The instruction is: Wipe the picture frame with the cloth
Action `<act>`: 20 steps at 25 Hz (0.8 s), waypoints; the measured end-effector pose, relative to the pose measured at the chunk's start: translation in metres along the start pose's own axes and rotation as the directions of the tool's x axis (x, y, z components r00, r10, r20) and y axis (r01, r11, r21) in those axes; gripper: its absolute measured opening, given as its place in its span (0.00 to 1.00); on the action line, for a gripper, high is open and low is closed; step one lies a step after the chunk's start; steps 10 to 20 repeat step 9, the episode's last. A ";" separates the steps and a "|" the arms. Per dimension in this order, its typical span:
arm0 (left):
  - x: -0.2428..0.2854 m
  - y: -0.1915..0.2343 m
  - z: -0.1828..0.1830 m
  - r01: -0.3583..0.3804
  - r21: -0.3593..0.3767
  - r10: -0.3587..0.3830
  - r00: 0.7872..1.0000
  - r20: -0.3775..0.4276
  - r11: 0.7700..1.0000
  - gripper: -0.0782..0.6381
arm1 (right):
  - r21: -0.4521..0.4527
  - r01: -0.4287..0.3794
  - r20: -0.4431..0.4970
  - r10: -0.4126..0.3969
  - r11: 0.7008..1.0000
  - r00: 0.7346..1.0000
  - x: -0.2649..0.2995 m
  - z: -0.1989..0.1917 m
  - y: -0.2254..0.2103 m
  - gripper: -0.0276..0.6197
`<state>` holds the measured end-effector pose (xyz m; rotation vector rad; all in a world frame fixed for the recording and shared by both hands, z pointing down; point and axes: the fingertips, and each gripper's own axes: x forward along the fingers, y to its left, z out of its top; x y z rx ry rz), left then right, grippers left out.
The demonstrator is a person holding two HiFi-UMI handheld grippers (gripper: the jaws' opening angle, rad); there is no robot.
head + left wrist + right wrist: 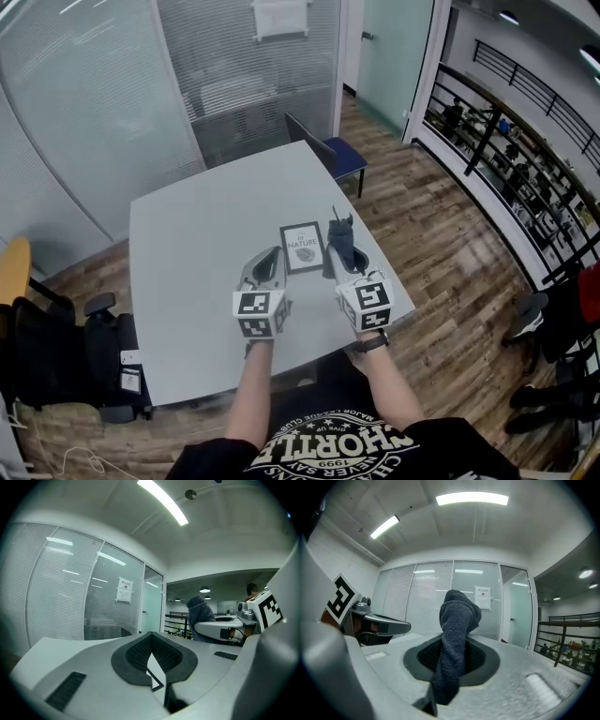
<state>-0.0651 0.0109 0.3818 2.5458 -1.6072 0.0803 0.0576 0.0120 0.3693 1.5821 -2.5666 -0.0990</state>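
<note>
A black-edged picture frame (303, 247) lies on the grey table (187, 262) in the head view. My left gripper (273, 255) rests right at the frame's left edge, its pads (133, 654) meeting at the tips. Through the narrow gap below them shows a pale corner with a dark border (157, 679), and whether the pads pinch it I cannot tell. My right gripper (337, 253) is shut on a dark grey cloth (341, 236), just right of the frame. The cloth (454, 639) sticks up between the right pads. It also shows in the left gripper view (200, 613).
A blue chair (345, 155) stands at the table's far corner. A black office chair (56, 356) sits at the near left. Glass partitions close off the back, and a railing (506, 131) runs along the right. The table's near edge is close behind both grippers.
</note>
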 end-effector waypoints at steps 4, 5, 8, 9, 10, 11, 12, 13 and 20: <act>-0.003 0.000 -0.011 0.007 -0.008 -0.007 1.000 -0.024 1.000 0.12 | -0.001 0.005 -0.007 -0.005 1.000 1.000 -0.002 -0.004 0.004 0.15; -0.003 0.000 -0.012 0.010 -0.010 -0.011 1.000 -0.027 1.000 0.12 | -0.003 0.003 -0.008 -0.003 1.000 1.000 -0.001 -0.005 0.005 0.15; -0.003 0.000 -0.012 0.012 -0.024 -0.013 1.000 -0.023 1.000 0.12 | -0.007 -0.004 -0.013 0.004 1.000 1.000 0.000 -0.006 0.009 0.15; -0.004 0.000 -0.012 0.011 -0.030 -0.012 1.000 -0.023 0.999 0.12 | -0.009 -0.006 -0.015 0.006 1.000 1.000 0.001 -0.006 0.010 0.15; -0.004 0.000 -0.012 0.011 -0.030 -0.012 1.000 -0.023 0.999 0.12 | -0.009 -0.006 -0.015 0.006 1.000 1.000 0.001 -0.006 0.010 0.15; -0.004 0.000 -0.012 0.011 -0.030 -0.012 1.000 -0.023 0.999 0.12 | -0.009 -0.006 -0.015 0.006 1.000 1.000 0.001 -0.006 0.010 0.15; -0.004 0.000 -0.012 0.011 -0.030 -0.012 1.000 -0.023 0.999 0.12 | -0.009 -0.006 -0.015 0.006 1.000 1.000 0.001 -0.006 0.010 0.15; -0.004 0.000 -0.012 0.011 -0.030 -0.012 1.000 -0.023 0.999 0.12 | -0.009 -0.006 -0.015 0.006 1.000 1.000 0.001 -0.006 0.010 0.15; -0.004 0.000 -0.012 0.011 -0.030 -0.012 1.000 -0.023 0.999 0.12 | -0.009 -0.006 -0.015 0.006 1.000 1.000 0.001 -0.006 0.010 0.15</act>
